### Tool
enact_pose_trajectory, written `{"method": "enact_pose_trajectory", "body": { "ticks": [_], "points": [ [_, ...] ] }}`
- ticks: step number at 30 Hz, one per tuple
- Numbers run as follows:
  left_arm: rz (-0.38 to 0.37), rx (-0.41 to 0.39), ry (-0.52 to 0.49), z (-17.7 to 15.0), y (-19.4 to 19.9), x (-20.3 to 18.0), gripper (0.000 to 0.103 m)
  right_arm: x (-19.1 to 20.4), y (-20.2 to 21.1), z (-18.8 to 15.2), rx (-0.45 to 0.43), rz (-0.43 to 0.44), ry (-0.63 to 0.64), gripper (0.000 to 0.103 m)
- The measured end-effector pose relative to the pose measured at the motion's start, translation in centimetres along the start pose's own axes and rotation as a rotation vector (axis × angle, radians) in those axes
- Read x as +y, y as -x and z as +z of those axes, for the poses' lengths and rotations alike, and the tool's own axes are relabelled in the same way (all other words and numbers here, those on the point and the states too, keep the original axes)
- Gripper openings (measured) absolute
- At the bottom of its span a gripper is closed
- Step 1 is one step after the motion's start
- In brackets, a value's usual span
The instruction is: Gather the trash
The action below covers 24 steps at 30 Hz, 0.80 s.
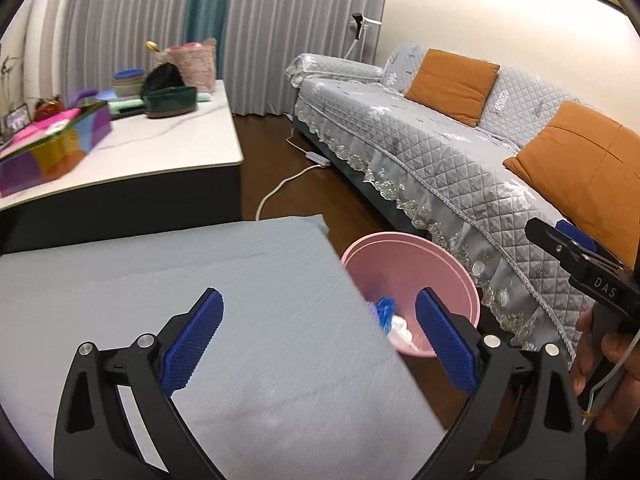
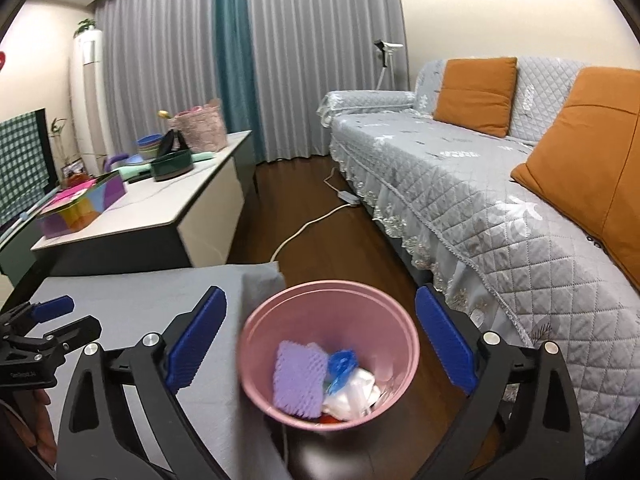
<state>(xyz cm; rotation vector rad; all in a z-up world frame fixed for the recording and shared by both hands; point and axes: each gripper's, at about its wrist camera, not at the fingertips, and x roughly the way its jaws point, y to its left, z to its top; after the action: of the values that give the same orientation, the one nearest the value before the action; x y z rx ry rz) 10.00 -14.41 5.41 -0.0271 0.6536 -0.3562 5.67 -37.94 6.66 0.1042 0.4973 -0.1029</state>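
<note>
A pink waste bin [image 2: 332, 320] stands on the dark wood floor beside a grey-covered table [image 2: 132, 312]. Inside it lie a purple foam net [image 2: 296, 376], a blue plastic wrapper [image 2: 342, 364] and white crumpled trash [image 2: 354, 396]. My right gripper [image 2: 320, 344] hangs open above the bin, nothing between its blue pads. In the left wrist view my left gripper [image 1: 320, 340] is open over the table's right edge [image 1: 240, 300], with the bin [image 1: 412, 268] just past it. The right gripper's tip [image 1: 576, 256] shows at the right there, a hand [image 1: 608, 364] on it.
A grey quilted sofa [image 2: 460, 184] with orange cushions [image 2: 476, 94] runs along the right. A white cable and power strip [image 2: 320, 216] lie on the floor. A white-topped cabinet [image 2: 160, 208] at the left holds a colourful box [image 2: 80, 204], bowls and a pink basket.
</note>
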Motion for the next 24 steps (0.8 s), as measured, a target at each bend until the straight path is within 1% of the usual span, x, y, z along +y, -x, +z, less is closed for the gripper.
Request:
{"method": "enact_pose_trajectory", "body": {
  "ticks": [4, 8, 11, 14, 18, 21, 24],
  "points": [
    [0.02, -0.027, 0.0, -0.9, 3.6, 0.8, 0.094, 1.9, 3.1, -1.2, -0.028, 0.017, -0.001, 0.098],
    [0.053, -0.057, 0.017, -1.8, 7.1, 1.7, 0.095, 3.3, 5.1, -2.5, -0.024, 0.02, -0.016, 0.098],
    [0.096, -0.077, 0.049, -3.2, 9.8, 3.0, 0.095, 4.7, 6.7, -3.7, -0.021, 0.025, -0.01, 0.098],
    [0.134, -0.092, 0.073, -5.0, 12.0, 4.0, 0.095, 6.1, 8.2, -4.9, -0.03, 0.034, 0.024, 0.098],
    [0.183, -0.099, 0.109, -7.5, 14.0, 4.9, 0.095, 7.7, 9.5, -6.2, -0.031, 0.035, 0.051, 0.098],
    [0.192, -0.095, 0.142, -8.9, 15.0, 5.5, 0.095, 9.0, 9.9, -7.1, -0.024, 0.03, 0.073, 0.098],
    [0.214, -0.094, 0.146, -9.9, 15.4, 5.8, 0.095, 10.1, 9.9, -7.9, -0.004, 0.034, 0.082, 0.098]
  ]
}}
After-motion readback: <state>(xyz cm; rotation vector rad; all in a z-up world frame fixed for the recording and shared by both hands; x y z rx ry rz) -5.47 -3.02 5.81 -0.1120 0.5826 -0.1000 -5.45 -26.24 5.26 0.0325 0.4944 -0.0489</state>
